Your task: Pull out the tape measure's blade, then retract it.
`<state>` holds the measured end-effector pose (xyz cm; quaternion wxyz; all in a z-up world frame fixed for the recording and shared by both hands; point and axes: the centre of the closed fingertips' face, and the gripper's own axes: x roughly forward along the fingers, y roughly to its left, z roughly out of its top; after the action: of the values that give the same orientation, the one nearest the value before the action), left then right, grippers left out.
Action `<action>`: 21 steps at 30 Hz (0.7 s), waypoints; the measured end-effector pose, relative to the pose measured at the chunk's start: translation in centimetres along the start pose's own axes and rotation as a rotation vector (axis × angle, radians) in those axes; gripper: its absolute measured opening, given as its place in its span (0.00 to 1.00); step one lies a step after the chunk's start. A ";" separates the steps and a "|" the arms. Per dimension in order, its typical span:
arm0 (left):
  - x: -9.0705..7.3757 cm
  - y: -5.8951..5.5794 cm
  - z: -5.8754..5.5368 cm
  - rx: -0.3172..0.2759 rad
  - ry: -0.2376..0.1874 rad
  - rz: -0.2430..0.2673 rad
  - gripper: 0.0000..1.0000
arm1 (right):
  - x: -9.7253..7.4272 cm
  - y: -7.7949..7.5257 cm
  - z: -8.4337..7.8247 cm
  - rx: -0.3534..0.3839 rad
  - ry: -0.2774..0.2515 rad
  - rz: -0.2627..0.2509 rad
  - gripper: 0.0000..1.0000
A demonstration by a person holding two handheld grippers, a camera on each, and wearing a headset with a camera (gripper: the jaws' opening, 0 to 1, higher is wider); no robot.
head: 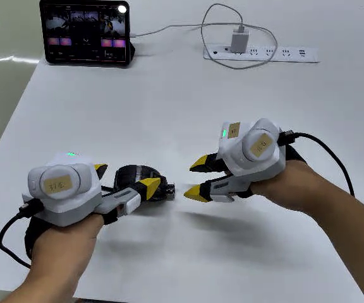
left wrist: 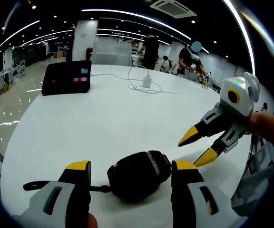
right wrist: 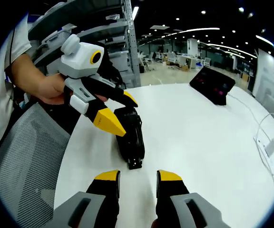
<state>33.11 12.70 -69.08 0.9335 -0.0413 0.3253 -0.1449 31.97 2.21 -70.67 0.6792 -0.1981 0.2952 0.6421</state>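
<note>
One black tape measure (head: pixel 143 180), blade apparently in, near bench (head: pixel 169 95) front edge | left gripper (head: pixel 125 177) straddles it, grip unclear | right gripper (head: pixel 196 179) agape | stickers (head: pixel 59 184) illegible

Looking down from above in head view; low, close, facing each other across shared tape measure (left wrist: pixel 138 175) in gripper views.

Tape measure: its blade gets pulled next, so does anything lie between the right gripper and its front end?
Nothing visible does. Only bare table lies between the open jaws of the right gripper and the front end of the tape measure. The left gripper flanks its body from the far side, off that path.
</note>
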 end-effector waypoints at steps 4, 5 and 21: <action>-0.6 0.2 0.0 0.029 0.004 -0.007 0.65 | -0.8 0.1 -0.2 0.009 -0.008 -0.016 0.28; -0.7 0.2 0.0 0.040 0.006 -0.009 0.65 | -1.1 0.1 -0.2 0.012 -0.012 -0.022 0.27; -2.0 -0.4 -0.2 0.141 0.023 -0.066 0.65 | -4.7 0.4 -1.6 0.069 -0.041 -0.102 0.30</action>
<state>31.40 12.97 -67.92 0.9250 0.0154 0.3236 -0.1986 31.30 -2.36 -68.73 0.7234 -0.1761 0.2927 0.6001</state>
